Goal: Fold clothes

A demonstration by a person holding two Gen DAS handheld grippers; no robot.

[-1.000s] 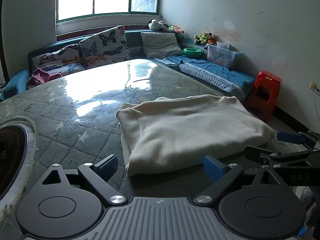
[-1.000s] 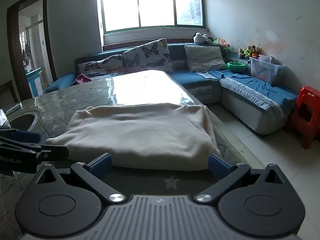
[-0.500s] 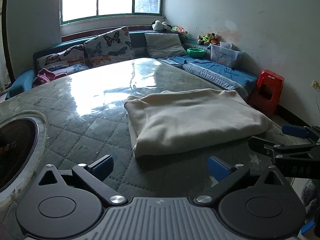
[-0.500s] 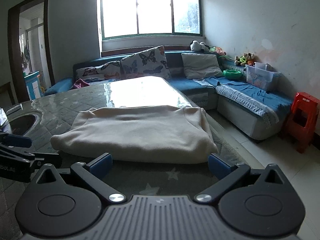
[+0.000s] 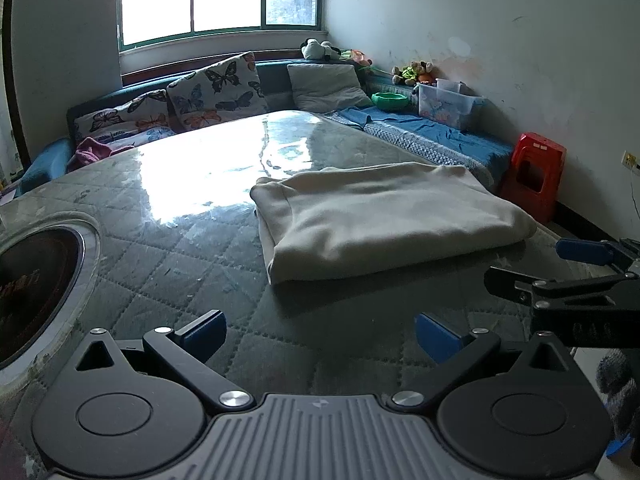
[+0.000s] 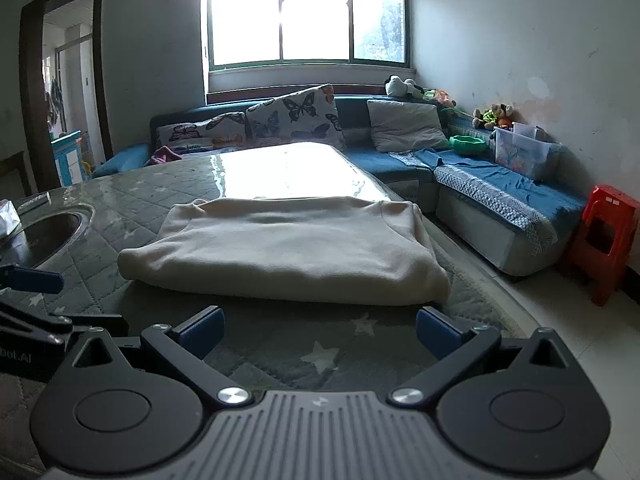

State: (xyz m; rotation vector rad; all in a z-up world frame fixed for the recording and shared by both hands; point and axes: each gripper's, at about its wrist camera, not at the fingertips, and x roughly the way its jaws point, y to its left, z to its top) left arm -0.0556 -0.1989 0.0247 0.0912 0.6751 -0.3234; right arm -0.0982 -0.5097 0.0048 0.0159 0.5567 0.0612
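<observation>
A cream garment (image 5: 384, 216) lies folded into a flat rectangle on the green quilted table (image 5: 168, 264); it also shows in the right wrist view (image 6: 288, 248). My left gripper (image 5: 320, 334) is open and empty, over the table a short way in front of the garment's near left corner. My right gripper (image 6: 318, 330) is open and empty, just in front of the garment's near edge. The right gripper's side shows at the right of the left wrist view (image 5: 568, 276), and the left gripper's side at the left of the right wrist view (image 6: 28, 300).
A round inset cooktop (image 5: 36, 284) sits in the table at the left. A blue corner sofa (image 6: 500, 196) with butterfly cushions (image 6: 296, 116) runs behind and to the right. A red plastic stool (image 6: 604, 236) stands on the tiled floor at the right.
Both grippers have drawn back from the folded garment, so it lies farther away in both views. The garment has not moved.
</observation>
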